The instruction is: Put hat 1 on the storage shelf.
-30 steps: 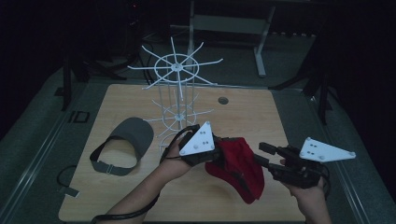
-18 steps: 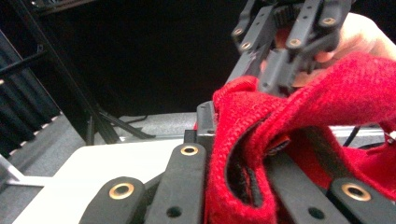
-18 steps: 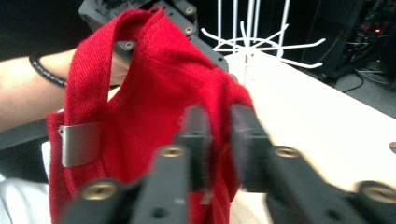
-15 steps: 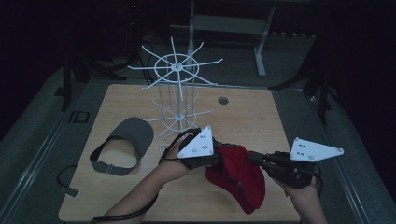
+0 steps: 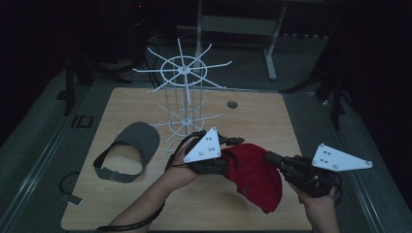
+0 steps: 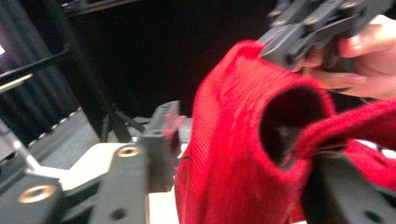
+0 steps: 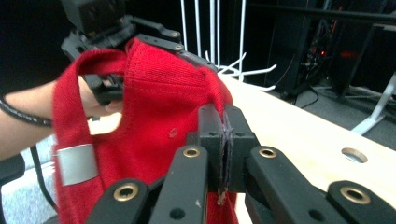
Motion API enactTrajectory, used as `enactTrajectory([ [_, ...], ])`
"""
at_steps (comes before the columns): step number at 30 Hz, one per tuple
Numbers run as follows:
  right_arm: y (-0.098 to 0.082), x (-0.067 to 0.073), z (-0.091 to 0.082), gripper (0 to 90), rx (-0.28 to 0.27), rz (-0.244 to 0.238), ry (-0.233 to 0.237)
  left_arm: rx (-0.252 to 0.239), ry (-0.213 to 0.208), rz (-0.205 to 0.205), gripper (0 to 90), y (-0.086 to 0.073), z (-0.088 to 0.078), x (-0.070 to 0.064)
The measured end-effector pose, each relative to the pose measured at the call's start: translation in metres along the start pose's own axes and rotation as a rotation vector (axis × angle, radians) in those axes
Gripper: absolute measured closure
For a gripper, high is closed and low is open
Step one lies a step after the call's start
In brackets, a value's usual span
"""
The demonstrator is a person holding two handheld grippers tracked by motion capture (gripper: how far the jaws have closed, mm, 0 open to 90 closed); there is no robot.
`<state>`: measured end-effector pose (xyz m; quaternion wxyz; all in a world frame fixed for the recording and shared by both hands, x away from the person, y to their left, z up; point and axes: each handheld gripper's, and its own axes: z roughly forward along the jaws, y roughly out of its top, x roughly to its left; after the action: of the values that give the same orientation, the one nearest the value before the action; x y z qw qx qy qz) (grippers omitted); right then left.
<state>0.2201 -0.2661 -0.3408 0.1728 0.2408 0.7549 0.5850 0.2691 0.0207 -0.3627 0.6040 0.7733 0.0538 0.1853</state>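
Red cap (image 5: 255,174) hangs pinched by level right gripper (image 5: 272,159).

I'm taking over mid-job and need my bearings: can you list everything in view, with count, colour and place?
Red cap: one, red knit, held up over the near middle of the table between the two grippers.
Grey visor: one, dark grey, lying flat on the table's left side.
Wire rack: one, white, upright at the table's far middle.
Table: one, light wood, with a round hole near the far edge.
Left gripper: one, black; jaws have just been opening, the cap's fabric between them.
Right gripper: one, black, pinched shut on the cap's edge.
Hands: two, one behind each gripper.
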Motion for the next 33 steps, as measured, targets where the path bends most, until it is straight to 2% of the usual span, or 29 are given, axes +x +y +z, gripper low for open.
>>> enactTrajectory([
  [2, 0.001, -0.001, -0.003, 88.2, -0.006, 0.002, -0.011, 0.008, 0.036, 0.000, 45.2, -0.001, -0.002, 0.000],
  [5, 0.004, -0.004, -0.007, 88.2, -0.019, 0.004, -0.035, 0.013, 0.083, -0.016, 45.2, -0.003, -0.006, 0.003],
  [8, 0.006, -0.008, -0.014, 88.2, -0.043, 0.022, -0.046, -0.001, 0.128, -0.052, 45.2, -0.004, -0.013, 0.007],
  [11, 0.007, -0.012, -0.021, 88.2, -0.068, 0.039, -0.058, -0.012, 0.177, -0.108, 45.3, -0.005, -0.022, 0.010],
  [14, 0.009, -0.014, -0.025, 88.2, -0.087, 0.054, -0.073, 0.001, 0.225, -0.130, 45.3, -0.006, -0.028, 0.008],
  [18, 0.014, -0.016, -0.028, 88.2, -0.106, 0.057, -0.098, 0.023, 0.261, -0.133, 45.4, -0.009, -0.036, 0.002],
  [23, 0.022, -0.019, -0.032, 88.2, -0.137, 0.055, -0.128, 0.043, 0.311, -0.159, 45.3, -0.016, -0.046, -0.004],
  [30, 0.042, -0.029, -0.034, 88.2, -0.184, 0.057, -0.186, 0.037, 0.307, -0.188, 43.9, -0.029, -0.062, -0.016],
  [33, 0.051, -0.034, -0.032, 88.2, -0.198, 0.055, -0.212, 0.038, 0.310, -0.180, 43.9, -0.034, -0.069, -0.021],
])
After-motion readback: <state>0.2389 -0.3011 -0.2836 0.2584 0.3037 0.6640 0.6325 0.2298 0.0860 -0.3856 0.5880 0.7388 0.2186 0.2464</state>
